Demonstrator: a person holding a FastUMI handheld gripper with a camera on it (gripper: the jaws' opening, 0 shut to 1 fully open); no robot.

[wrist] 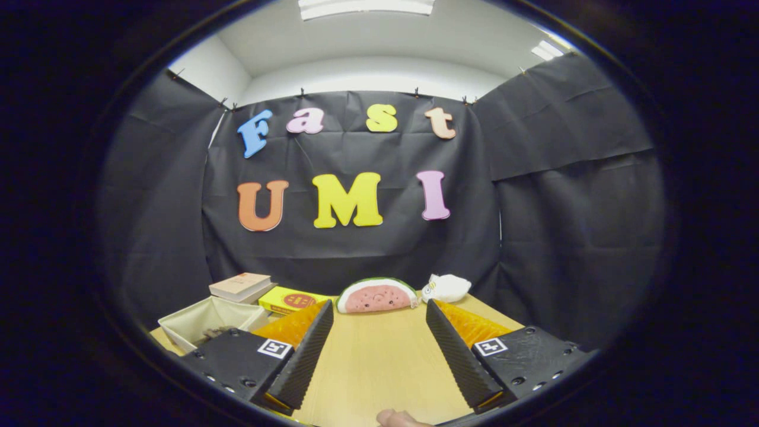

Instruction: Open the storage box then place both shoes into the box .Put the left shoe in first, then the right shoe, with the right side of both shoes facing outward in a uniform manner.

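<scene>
My gripper (pixel 379 311) is open, its two fingers spread wide above the wooden table (pixel 373 362) with nothing between them. To the left of the left finger (pixel 311 350) stands a beige fabric storage box (pixel 207 320) with an open top; something dark lies inside it, too hidden to identify.
At the table's far edge, beyond the fingers, lie a watermelon-slice plush (pixel 376 295) and a small white plush (pixel 446 287). A yellow box (pixel 290 299) and a book (pixel 240 286) sit behind the storage box. A fingertip (pixel 400 418) shows at the table's near edge.
</scene>
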